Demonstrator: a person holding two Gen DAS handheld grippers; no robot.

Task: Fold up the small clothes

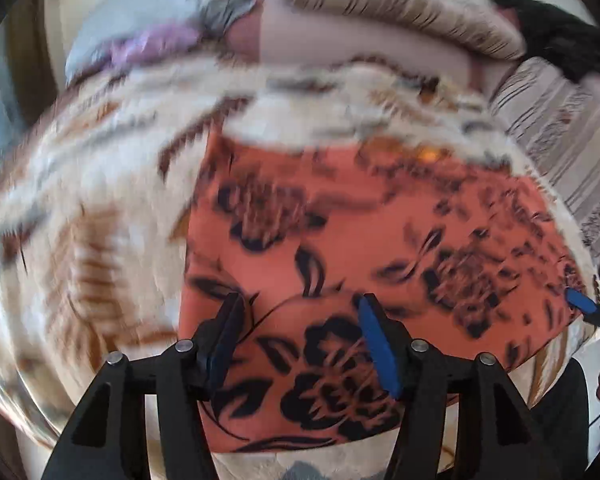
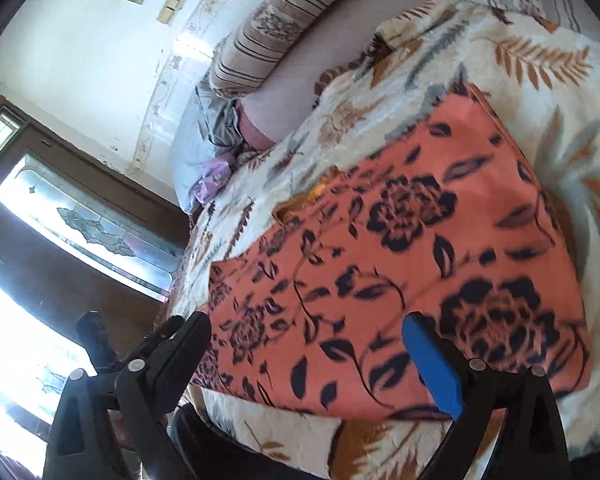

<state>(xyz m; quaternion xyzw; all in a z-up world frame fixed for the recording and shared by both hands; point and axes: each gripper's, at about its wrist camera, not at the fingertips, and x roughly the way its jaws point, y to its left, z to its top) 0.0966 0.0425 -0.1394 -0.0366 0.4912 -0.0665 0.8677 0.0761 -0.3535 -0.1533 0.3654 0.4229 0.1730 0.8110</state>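
Orange floral garment (image 1: 340,248) spread flat on the leaf-print blanket (image 1: 100,208)

We see our left tool (image 1: 300,312) and right tool (image 2: 312,328) over the garment's near edge, both with fingers spread apart, gripping nothing; a striped pillow (image 2: 268,36) lies beyond the garment

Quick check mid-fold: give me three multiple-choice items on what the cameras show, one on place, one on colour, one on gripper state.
1. The garment lies on:
A. a leaf-print blanket
B. a bare wooden floor
C. a glass table

2. The garment's ground colour is:
A. green
B. orange
C. white

3. The left gripper and right gripper are:
A. both shut on cloth
B. both open
C. one open, one shut

Answers: 1 A, blanket shows all round the garment. 2 B, orange with dark flowers. 3 B, each pair of jaws stands apart, nothing between.
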